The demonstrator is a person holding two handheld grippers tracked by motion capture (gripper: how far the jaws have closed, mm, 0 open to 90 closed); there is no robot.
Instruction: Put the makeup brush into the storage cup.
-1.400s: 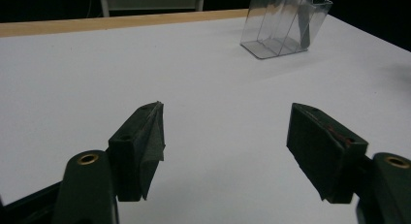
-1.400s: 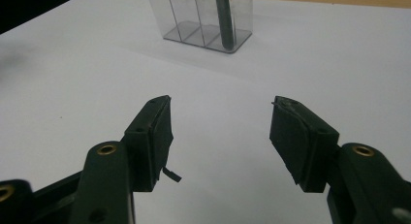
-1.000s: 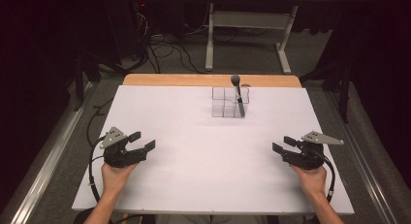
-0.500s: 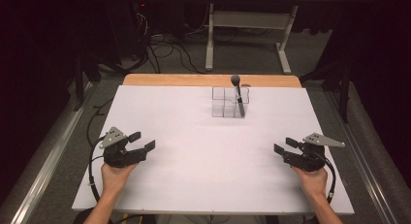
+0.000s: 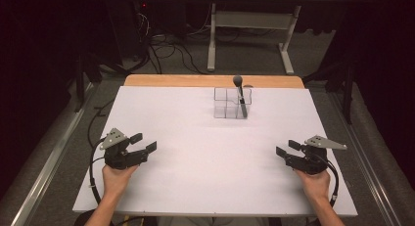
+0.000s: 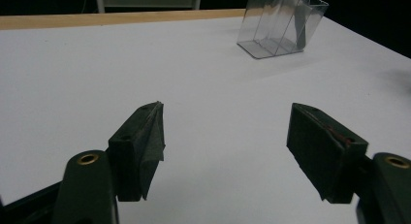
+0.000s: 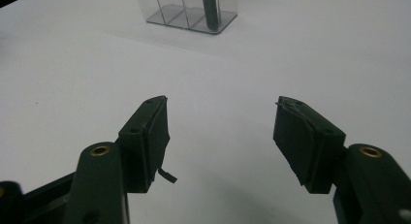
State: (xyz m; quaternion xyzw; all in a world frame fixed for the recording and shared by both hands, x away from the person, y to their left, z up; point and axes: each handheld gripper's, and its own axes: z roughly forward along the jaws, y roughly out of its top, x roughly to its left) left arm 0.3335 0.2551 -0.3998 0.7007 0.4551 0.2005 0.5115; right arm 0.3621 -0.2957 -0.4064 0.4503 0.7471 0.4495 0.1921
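Since the earlier frame both hands have kept their places; only the right gripper (image 5: 286,151) has changed, its jaws just opening wider with nothing between them. The left gripper (image 5: 143,144) stands apart and empty too. The dark-headed brush (image 5: 239,93) leans in the clear divided holder (image 5: 232,103) at twelve o'clock, well apart from both. Judged step: rest before reaching. The white table (image 5: 205,167) offers open room; its edges lie at three and nine

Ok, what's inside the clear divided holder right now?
One dark utensil with a rounded head stands in a right-hand compartment of the clear holder, leaning slightly. The other compartments look empty. Glare hides its lower tip.
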